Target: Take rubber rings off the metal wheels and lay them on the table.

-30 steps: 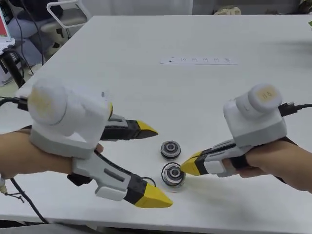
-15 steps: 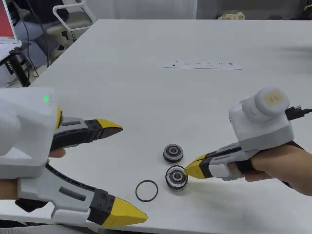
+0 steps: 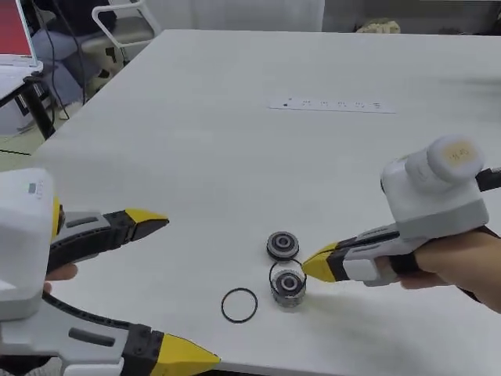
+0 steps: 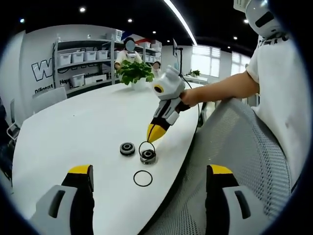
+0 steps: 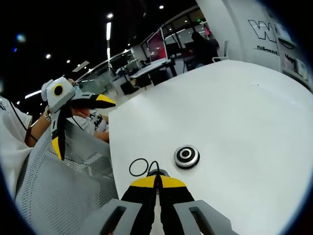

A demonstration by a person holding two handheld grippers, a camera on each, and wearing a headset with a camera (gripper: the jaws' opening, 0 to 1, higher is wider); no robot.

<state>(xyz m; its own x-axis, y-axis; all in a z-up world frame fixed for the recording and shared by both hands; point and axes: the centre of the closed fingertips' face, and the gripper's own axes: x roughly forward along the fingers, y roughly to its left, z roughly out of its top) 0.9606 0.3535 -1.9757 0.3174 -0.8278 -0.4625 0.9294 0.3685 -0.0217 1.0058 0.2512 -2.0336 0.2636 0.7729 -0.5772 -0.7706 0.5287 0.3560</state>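
Head view: our right gripper (image 3: 307, 265) has its fingers pinched on a rubber ring (image 3: 275, 270) partly off the near wheel (image 3: 288, 285); the far wheel (image 3: 282, 245) sits at its 12 o'clock, a loose ring (image 3: 239, 305) lies on the tabletop (image 3: 235, 157) at 8 o'clock; our left gripper (image 3: 188, 291) has its fingers gaping wide
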